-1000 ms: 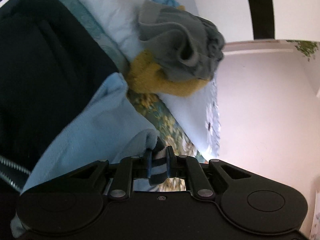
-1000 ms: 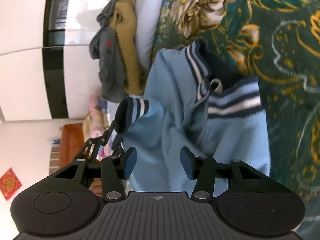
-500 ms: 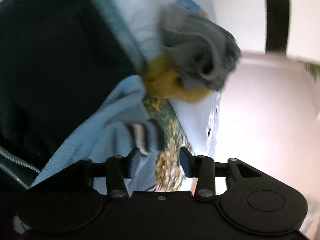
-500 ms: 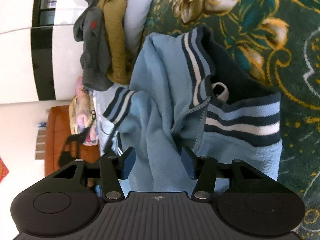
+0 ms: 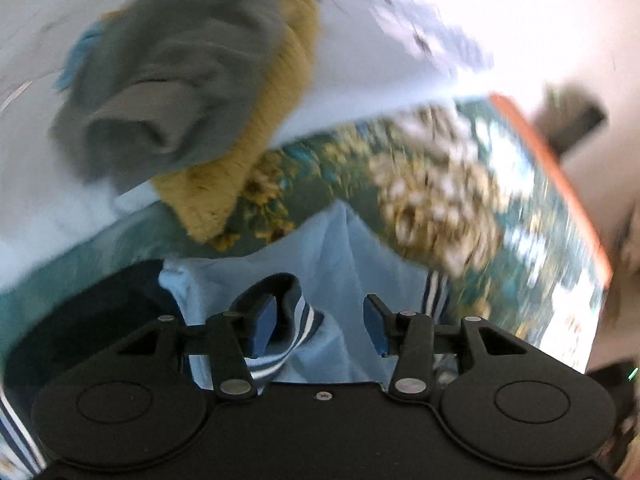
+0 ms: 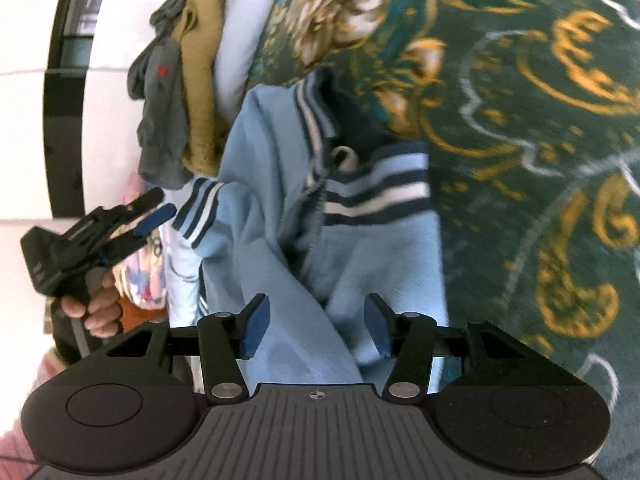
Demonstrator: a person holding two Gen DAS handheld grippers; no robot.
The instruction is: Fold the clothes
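Blue pads on our left gripper (image 5: 318, 326) stand apart with nothing pinched; a striped cuff (image 5: 288, 320) of the light blue jacket (image 5: 352, 248) lies just beside one pad, and we cannot tell whether it touches. Seen from the right wrist, the same left gripper (image 6: 160, 210) hangs in the air beside the jacket's (image 6: 280, 200) sleeve cuff (image 6: 200, 212), its fingers pointing toward the cuff but clear of it. We see the hand (image 6: 96, 308) wrapped around its grip, fingers curled.

Our right gripper (image 6: 316, 330) is likewise spread partway, tilted down over the jacket; blue fabric lies beneath the gap between its pads, and neither pad presses it.

We count one jacket, light blue with dark and white stripes at collar, hem and cuffs, and a dark lining showing at the open neck. It lies rumpled on the green bedspread (image 6: 540, 140) with gold flowers. Beyond the jacket's collar end sits one pile of three things: a grey garment (image 5: 168, 80) on top, a mustard one (image 5: 248, 160) under it, and a white pillow (image 5: 380, 76) beneath both. The pile touches the jacket's shoulder in the right wrist view. An orange edge (image 5: 560, 184) runs along the far side of the bedspread (image 5: 360, 168). The left wrist view is blurred.
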